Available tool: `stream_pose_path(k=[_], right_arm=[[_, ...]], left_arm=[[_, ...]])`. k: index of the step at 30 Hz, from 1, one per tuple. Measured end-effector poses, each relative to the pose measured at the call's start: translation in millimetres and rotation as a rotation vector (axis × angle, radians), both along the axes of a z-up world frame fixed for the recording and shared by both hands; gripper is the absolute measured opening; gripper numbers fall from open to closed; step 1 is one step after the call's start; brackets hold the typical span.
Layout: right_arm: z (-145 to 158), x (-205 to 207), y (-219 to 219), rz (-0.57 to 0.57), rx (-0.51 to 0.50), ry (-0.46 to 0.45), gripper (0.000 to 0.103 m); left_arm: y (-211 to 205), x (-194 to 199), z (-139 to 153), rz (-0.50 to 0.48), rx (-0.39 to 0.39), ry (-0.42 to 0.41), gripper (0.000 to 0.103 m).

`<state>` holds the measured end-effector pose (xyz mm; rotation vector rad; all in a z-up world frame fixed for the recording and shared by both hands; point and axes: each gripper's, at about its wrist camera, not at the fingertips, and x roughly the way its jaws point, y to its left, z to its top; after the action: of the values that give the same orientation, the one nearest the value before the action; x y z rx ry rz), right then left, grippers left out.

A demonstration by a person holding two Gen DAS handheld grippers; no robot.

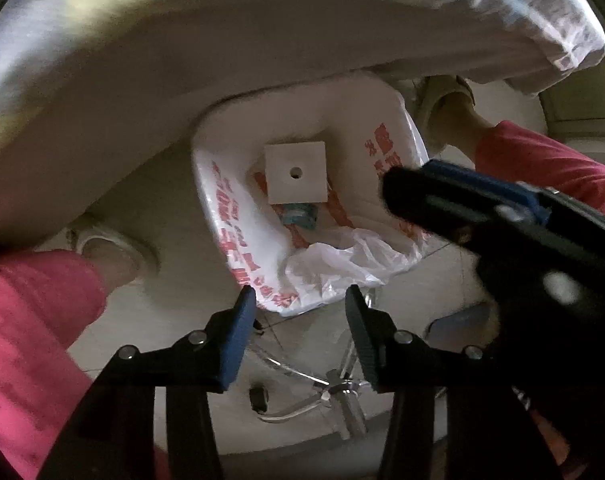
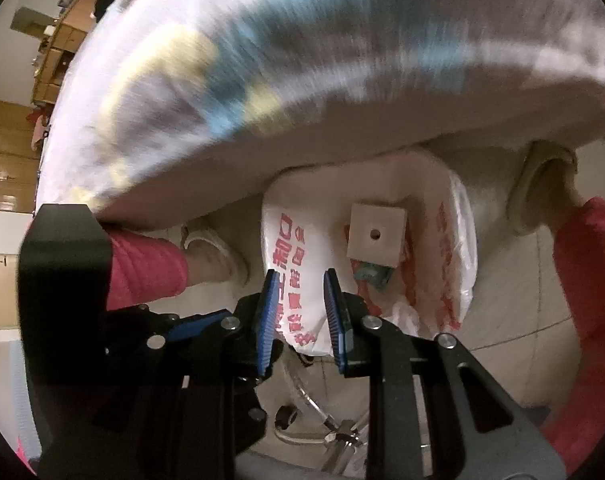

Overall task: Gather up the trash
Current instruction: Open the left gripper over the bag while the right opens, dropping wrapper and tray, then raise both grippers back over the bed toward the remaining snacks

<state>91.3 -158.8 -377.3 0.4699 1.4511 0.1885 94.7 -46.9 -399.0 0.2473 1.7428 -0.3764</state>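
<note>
Both grippers, left (image 1: 300,300) and right (image 2: 300,288), point down with jaws parted, gripping nothing. Below them the white block (image 1: 295,172) lies inside the bag-lined bin (image 1: 222,208), over a teal wrapper (image 1: 300,218).

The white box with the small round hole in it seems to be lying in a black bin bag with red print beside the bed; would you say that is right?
Not quite: the bag is white, not black. The rest holds. The left wrist view shows the white box, with its small round hole, lying in the red-printed bag beside the bed.
</note>
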Motion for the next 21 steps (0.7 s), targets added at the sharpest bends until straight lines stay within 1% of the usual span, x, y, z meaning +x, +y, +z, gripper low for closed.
stream_pose_path(k=[1, 2, 3, 4, 5, 6, 8, 10, 11, 12, 14, 16, 17, 18, 19, 21], right_arm=[[6, -2, -1, -0.001, -0.007, -0.016, 0.041], [14, -5, -3, -0.003, -0.02, -0.037, 0.055], [26, -9, -4, -0.004, -0.045, -0.073, 0.066], [39, -14, -6, -0.003, -0.064, -0.113, 0.072], [48, -17, -7, -0.002, -0.074, -0.139, 0.084], [64, -22, -9, -0.001, -0.091, -0.177, 0.088], [82, -27, -12, 0.005, -0.101, -0.215, 0.088], [109, -32, -15, 0.019, -0.135, -0.274, 0.088], [126, -33, -17, 0.03, -0.158, -0.32, 0.088], [140, -33, -19, 0.04, -0.185, -0.359, 0.089], [168, -31, -21, 0.058, -0.239, -0.435, 0.095], [189, -27, -24, 0.078, -0.283, -0.498, 0.096], [198, -24, -26, 0.082, -0.314, -0.52, 0.096], [210, -18, -30, 0.09, -0.36, -0.541, 0.096], [216, -13, -34, 0.102, -0.38, -0.553, 0.096], [225, 0, -39, 0.138, -0.427, -0.554, 0.096]], left_arm=[[2, -1, 5, -0.003, 0.013, -0.017, 0.054], [5, -3, 14, -0.008, 0.018, -0.048, 0.056], [9, -4, 25, -0.01, 0.013, -0.075, 0.06], [12, -4, 32, -0.007, 0.007, -0.089, 0.061], [17, -4, 42, 0.001, 0.003, -0.105, 0.061], [22, -5, 51, 0.011, 0.008, -0.123, 0.061], [30, -6, 70, 0.005, 0.01, -0.172, 0.061], [34, -6, 92, -0.024, 0.016, -0.245, 0.062], [37, -5, 106, -0.047, 0.018, -0.293, 0.064], [38, -4, 119, -0.071, 0.012, -0.335, 0.07], [42, 0, 145, -0.116, -0.006, -0.427, 0.077], [44, 6, 166, -0.177, -0.005, -0.499, 0.085], [44, 11, 177, -0.239, 0.007, -0.529, 0.085], [43, 15, 182, -0.28, 0.025, -0.537, 0.085], [42, 19, 188, -0.33, 0.05, -0.54, 0.085], [40, 28, 192, -0.395, 0.113, -0.537, 0.085]])
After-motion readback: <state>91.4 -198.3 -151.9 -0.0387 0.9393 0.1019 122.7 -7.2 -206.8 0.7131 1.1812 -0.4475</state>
